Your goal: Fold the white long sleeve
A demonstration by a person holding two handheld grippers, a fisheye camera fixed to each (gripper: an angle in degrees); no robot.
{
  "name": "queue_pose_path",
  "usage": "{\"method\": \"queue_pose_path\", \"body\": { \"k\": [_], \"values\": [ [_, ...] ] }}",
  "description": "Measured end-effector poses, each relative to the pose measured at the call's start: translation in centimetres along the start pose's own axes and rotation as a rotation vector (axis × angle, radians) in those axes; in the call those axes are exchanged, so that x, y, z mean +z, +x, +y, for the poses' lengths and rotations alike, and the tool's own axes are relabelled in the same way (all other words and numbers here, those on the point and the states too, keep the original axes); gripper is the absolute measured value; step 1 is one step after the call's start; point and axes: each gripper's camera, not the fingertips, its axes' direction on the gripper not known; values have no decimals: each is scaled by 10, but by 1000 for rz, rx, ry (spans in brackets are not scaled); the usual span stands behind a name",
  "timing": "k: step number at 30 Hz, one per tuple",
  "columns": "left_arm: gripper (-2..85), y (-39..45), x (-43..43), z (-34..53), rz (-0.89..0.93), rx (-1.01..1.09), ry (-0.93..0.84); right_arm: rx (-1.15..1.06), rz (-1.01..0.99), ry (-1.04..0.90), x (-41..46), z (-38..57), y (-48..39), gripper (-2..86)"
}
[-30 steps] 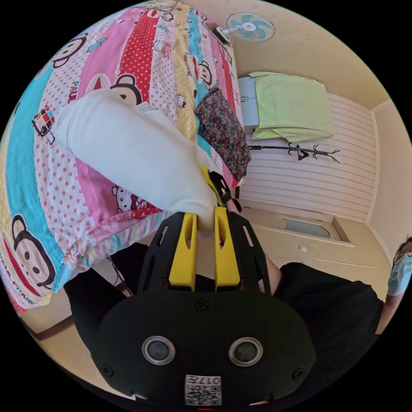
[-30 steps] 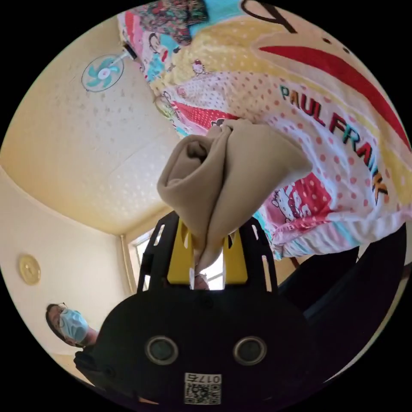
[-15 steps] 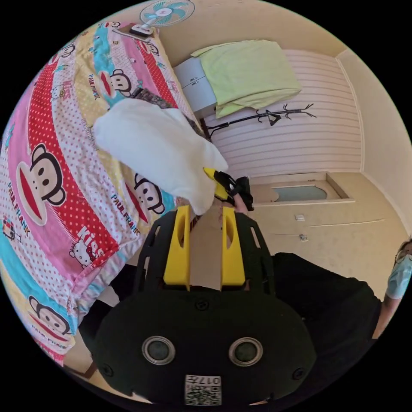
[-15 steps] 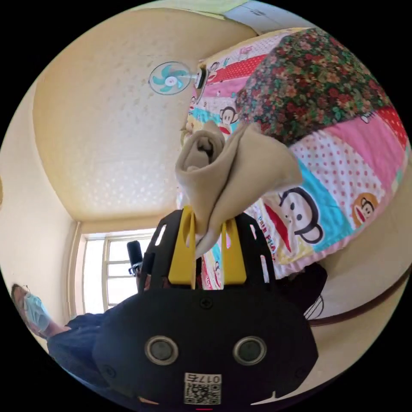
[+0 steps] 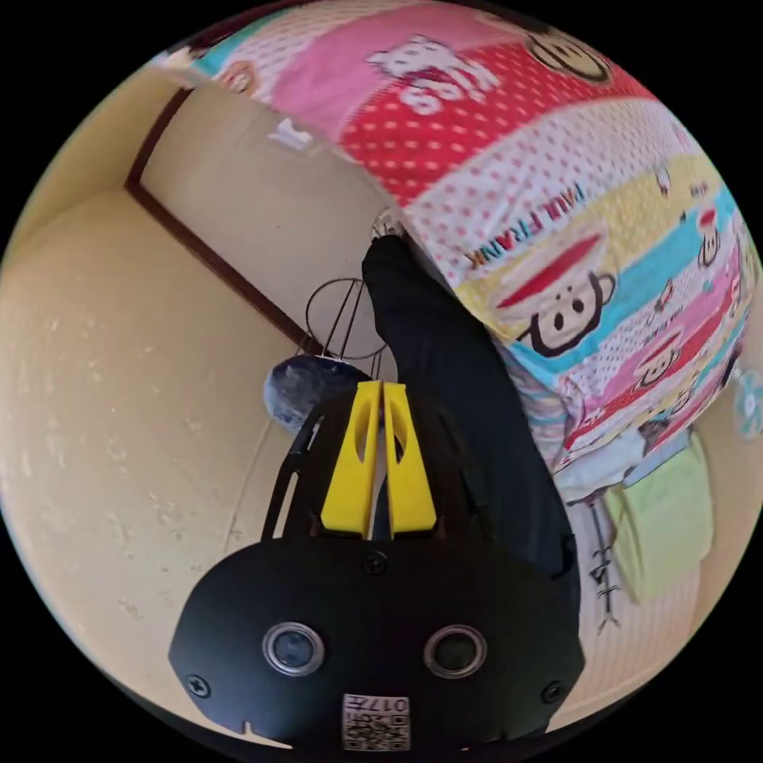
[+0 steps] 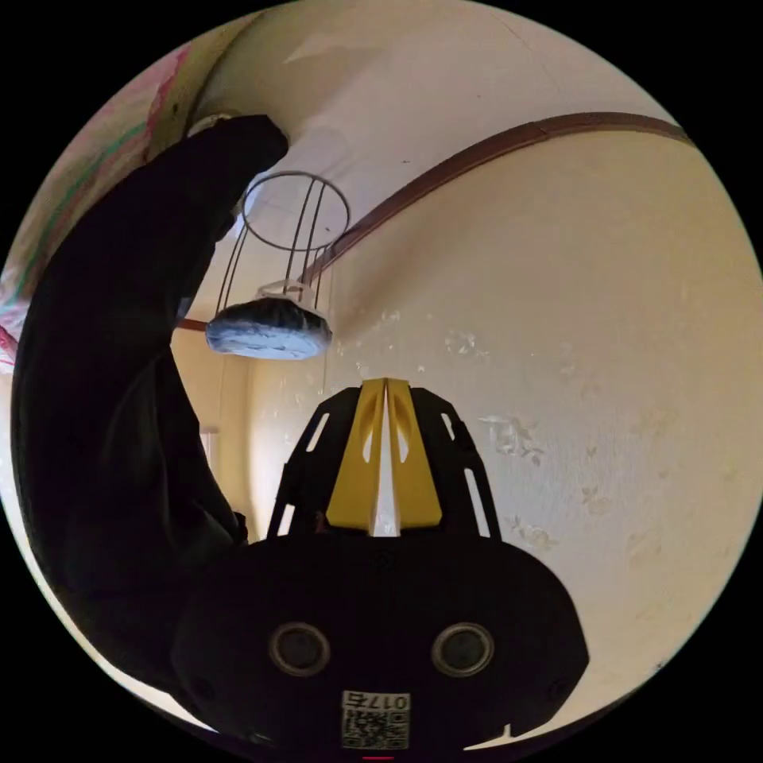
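White cloth is gone from between both claws: a second ago each one pinched a bunch of the garment, half a second ago the left had already let go while the right still held its bundle, and now neither claw holds anything; where the white long sleeve lies now I cannot tell, though it was last over the bed, so my guess is that it has been dropped or set there; the left gripper [image 5: 382, 389] has its yellow jaws pressed together with nothing between them, tips meeting just ahead of the camera; the right gripper [image 6: 386, 387] is likewise closed on nothing, only a thin slit of light between its jaws; both cameras have swung well away from the bed and now look toward the floor and wall, so much of the change in view is the hands turning; beyond the left claw's tips and off to its right stretches a black-clad leg [image 5: 453, 381] of the person, and past that the cartoon bedspread [image 5: 572, 207]; ahead of the right claw, up and to its left, stands a wire stand [image 6: 290, 238] with a bluish bundle [image 6: 269, 334] on it; judged from this, the fold is either finished or broken off, hands at rest
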Motion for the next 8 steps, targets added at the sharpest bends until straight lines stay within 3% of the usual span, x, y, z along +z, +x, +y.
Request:
{"method": "queue_pose_path", "body": {
  "k": [3, 8],
  "values": [
    [-10, -71, 9, 54, 187, -191, 48, -53, 152, -45, 18, -26, -41, 7],
    [-9, -112, 69, 122, 405, -333, -24, -172, 170, 219, -70, -58, -137, 6]
  ]
}}
